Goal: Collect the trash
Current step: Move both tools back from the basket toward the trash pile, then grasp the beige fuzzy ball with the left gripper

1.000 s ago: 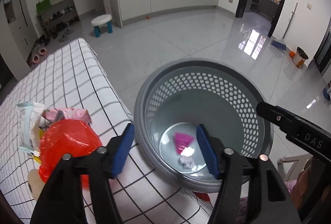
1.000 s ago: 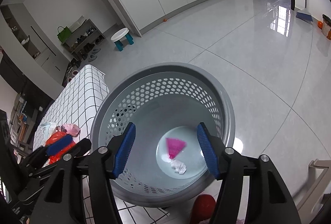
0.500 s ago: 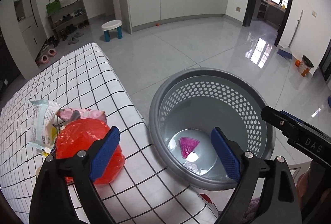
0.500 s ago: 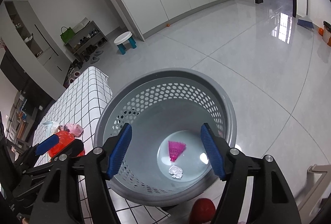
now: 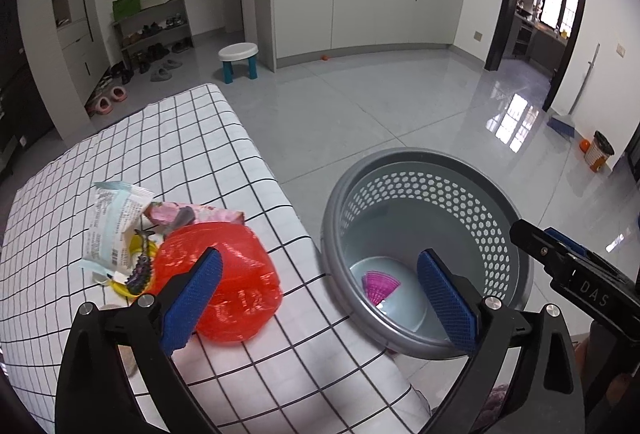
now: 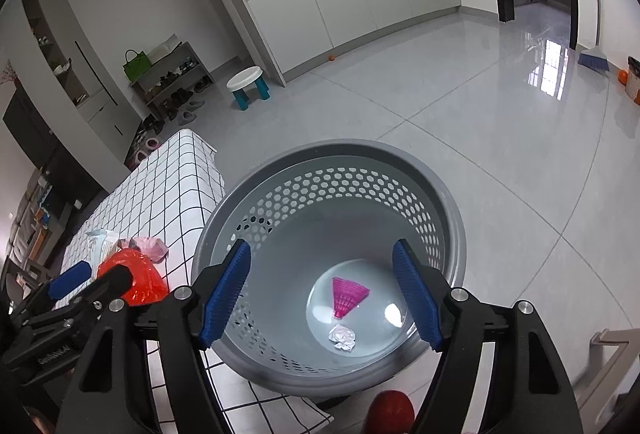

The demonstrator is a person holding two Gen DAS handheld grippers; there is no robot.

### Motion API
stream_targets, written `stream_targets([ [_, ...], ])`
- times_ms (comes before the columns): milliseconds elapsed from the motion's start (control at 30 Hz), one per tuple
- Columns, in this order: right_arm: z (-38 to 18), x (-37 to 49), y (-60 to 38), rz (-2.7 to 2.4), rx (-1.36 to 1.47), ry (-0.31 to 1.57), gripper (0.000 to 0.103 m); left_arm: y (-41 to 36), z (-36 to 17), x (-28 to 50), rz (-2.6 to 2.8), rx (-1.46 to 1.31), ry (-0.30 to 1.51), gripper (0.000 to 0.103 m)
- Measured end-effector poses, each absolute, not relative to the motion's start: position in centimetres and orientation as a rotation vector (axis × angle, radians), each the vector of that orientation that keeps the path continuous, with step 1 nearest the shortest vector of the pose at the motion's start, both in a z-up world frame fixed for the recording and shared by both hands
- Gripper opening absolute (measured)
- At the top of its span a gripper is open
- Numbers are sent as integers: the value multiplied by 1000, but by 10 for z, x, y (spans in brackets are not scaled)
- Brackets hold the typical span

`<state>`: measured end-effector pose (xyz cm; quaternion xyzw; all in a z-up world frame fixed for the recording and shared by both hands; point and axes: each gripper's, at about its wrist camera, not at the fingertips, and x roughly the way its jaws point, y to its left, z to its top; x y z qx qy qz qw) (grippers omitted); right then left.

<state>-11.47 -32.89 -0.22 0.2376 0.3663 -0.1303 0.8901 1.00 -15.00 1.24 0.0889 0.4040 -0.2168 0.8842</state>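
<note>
**Both hand-held grippers spread over trash pile and basket**

Seen from two wrist cameras, largest things first.

Glossy grey tiled floor (image 6: 500,137) across most of the room, with pale cabinets along the far wall.

Table (image 5: 168,153) under a white cloth with a black grid, at the left, its near corner just beside the basket.

Round grey perforated basket (image 6: 452,218) on the floor, open at the top. Inside, on its bottom: a pink shuttlecock (image 6: 348,296) lying on its side, and just beside it a small crumpled white paper ball (image 6: 342,338).

Left hand-held gripper (image 5: 320,298) above the table's corner, jaws opening and spread wide, nothing between the blue pads; left pad over the red bag, right pad over the basket's rim.

Right hand-held gripper (image 6: 324,294) hanging over the basket's mouth, jaws opening, nothing between them, shuttlecock and paper ball far below in the gap.

Trash heap on the table near its edge: a crumpled red plastic bag (image 5: 236,286) nearest the basket; touching it on the far side, a white and pale blue printed wrapper (image 5: 114,222), a pink wrapper (image 5: 200,211), and something small in yellow and dark purple (image 5: 138,266), too tangled to name.

Small white stool (image 5: 238,53) with teal legs, far off on the floor by the cabinets.
</note>
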Motion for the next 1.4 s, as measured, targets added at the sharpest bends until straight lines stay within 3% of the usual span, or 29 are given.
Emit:
stream_targets([
  [1400, -3, -113, -199, -158, 387, 794, 71, 19, 20, -17, -299, 60, 780, 96],
])
